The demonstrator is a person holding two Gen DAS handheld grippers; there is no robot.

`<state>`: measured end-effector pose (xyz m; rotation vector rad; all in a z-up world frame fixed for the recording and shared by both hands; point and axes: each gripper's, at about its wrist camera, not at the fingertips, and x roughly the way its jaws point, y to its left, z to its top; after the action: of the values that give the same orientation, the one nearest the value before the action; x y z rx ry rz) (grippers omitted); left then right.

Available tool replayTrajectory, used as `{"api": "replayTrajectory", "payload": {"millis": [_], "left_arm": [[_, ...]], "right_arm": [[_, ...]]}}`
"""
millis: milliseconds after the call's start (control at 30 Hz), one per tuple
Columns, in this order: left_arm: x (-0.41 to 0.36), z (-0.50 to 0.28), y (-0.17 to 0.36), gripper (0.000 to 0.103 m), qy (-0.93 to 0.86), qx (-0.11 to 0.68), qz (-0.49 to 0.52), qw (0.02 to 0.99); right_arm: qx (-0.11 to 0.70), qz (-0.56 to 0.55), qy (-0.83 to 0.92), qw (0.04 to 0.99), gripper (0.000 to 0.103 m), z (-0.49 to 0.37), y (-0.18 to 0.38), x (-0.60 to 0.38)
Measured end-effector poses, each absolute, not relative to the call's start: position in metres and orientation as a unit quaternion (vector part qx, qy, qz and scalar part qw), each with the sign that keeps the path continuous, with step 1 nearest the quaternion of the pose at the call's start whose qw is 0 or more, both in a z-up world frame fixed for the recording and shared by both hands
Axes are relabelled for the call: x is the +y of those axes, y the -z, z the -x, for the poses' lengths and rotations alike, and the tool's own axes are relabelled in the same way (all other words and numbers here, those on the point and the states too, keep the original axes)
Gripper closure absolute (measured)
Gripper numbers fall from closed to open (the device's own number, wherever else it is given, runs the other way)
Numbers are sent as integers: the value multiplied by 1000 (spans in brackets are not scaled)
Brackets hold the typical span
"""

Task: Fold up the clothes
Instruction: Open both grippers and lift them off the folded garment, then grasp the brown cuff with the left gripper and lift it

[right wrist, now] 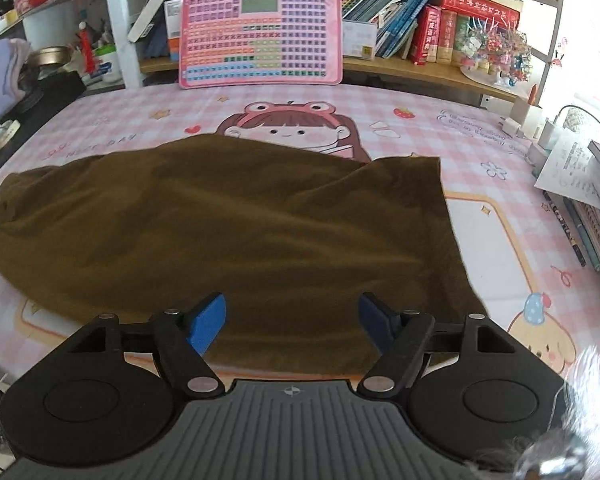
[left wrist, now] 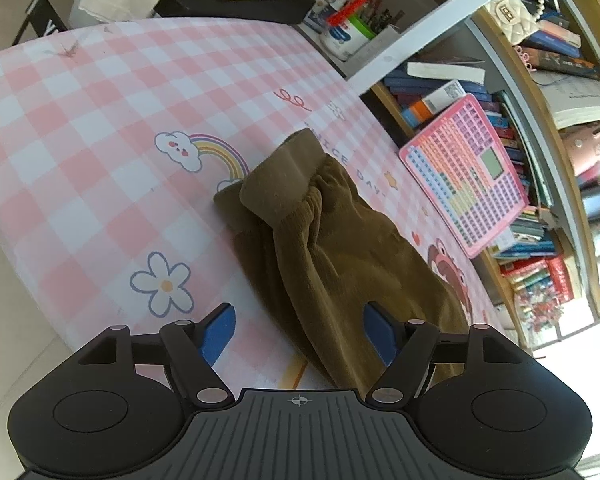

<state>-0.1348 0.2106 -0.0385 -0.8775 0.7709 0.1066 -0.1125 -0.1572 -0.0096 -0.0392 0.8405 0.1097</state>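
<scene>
Left gripper: your jaws stand wide apart, nothing between the blue pads; they hover over the near part of the garment.
Right gripper: jaws spread wide too, holding nothing, poised above the garment's near edge.
Garment: brown, lying on the surface straight ahead of your right jaws, spreading to both sides of them.
Cuff: gathered elastic end, folded back over itself, well ahead of your left jaws.
Surface: pink checked cover with a rainbow ahead and left of your left jaws.
Pink board: propped upright beyond the garment, far ahead of your right jaws.
</scene>
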Motion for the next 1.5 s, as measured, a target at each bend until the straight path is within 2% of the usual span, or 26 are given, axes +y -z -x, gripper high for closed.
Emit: {"api": "replayTrajectory", "payload": {"millis": [267,400,767,833,900,967,1000,1100,1233,1333,1400,1500], "left_arm": [[221,142,45,31,-19,373,422,826],[234,136,57,31,-15,358,476,804],[242,100,70,34,-63,333,554,760],[243,98,73,47,-73,332,564,752],[244,94,78,79,-83,344,568,743],[243,95,75,88,-78,343,572,741],[243,97,69,89,-68,334,572,746],[230,98,39,87,7,307,509,804],[237,95,58,89,-15,337,497,799],[244,97,71,83,-18,340,516,786],[245,96,75,69,-21,341,520,783],[250,95,81,62,-32,339,535,773]], "right_arm": [[418,27,-43,907,29,138,14,-131],[412,35,-44,909,29,144,16,-114],[378,95,-84,917,32,98,35,-27],[385,107,-84,913,32,92,40,-18],[396,118,-87,907,33,91,48,-12],[391,124,-90,908,33,95,52,-10],[388,128,-92,908,33,96,52,-9],[388,133,-98,907,32,94,53,-9],[391,127,-100,906,32,89,47,-8],[354,123,-99,922,32,79,31,-3],[342,124,-98,926,32,62,24,2],[342,134,-90,926,32,34,24,9]]}}
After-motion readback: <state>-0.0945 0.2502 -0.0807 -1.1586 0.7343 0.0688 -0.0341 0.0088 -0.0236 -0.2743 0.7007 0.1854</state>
